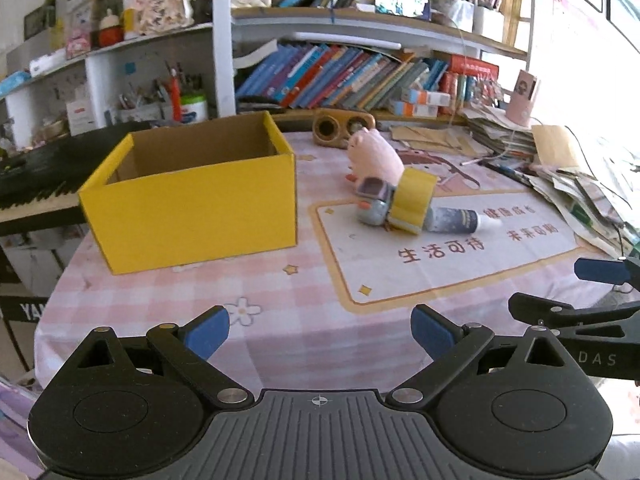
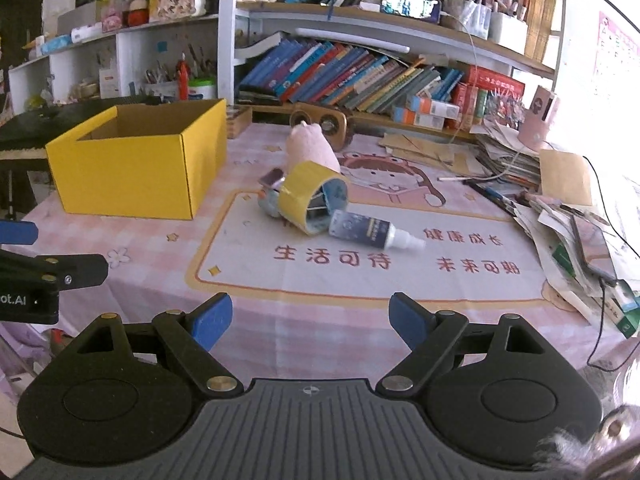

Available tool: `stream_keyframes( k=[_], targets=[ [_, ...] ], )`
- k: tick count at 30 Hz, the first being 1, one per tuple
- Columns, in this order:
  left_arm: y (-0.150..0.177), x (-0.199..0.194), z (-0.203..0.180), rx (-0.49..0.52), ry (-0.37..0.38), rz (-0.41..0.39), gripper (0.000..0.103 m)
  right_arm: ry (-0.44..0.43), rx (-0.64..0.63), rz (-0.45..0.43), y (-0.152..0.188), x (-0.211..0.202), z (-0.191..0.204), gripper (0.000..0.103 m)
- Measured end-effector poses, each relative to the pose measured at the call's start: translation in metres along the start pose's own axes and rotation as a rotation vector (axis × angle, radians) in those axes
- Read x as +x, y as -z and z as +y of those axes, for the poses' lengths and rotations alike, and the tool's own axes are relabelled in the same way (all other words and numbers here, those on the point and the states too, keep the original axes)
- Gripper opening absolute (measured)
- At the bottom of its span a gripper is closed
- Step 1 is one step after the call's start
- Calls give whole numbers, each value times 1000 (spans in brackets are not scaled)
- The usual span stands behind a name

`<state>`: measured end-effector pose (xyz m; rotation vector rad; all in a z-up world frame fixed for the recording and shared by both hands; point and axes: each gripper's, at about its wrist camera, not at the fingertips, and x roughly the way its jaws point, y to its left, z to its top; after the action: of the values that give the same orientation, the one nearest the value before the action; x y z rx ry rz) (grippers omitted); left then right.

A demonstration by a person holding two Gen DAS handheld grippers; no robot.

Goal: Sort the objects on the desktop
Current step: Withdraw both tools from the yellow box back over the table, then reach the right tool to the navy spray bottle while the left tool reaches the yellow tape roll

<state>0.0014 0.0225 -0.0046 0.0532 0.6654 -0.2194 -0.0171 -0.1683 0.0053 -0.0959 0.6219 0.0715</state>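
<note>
One open yellow cardboard box (image 1: 192,204) stands on the pink checked tablecloth (image 1: 304,320). Just right of it lies a cluster of four things — one soft pink plush pig (image 1: 374,152), one wide yellow tape roll (image 2: 310,196), one small grey toy (image 1: 374,204), one cylindrical spray bottle (image 2: 372,234). Left gripper (image 1: 320,332) and right gripper (image 2: 310,320) are both spread, holding nothing.

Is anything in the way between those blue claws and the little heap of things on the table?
Nothing visible. Bare tablecloth lies between the open right gripper and the heap: tape roll, spray bottle and pink plush pig. The same holds for the left gripper.
</note>
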Motion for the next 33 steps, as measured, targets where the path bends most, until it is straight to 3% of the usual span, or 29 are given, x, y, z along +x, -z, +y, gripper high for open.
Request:
stream_keyframes(
  k=[19, 33],
  targets=[
    [-16, 45, -45, 25, 66, 96, 99, 36, 21, 90, 1, 25, -47, 86],
    [-39, 86, -80, 8, 76, 138, 99, -23, -42, 152, -16, 64, -85, 86]
  ],
)
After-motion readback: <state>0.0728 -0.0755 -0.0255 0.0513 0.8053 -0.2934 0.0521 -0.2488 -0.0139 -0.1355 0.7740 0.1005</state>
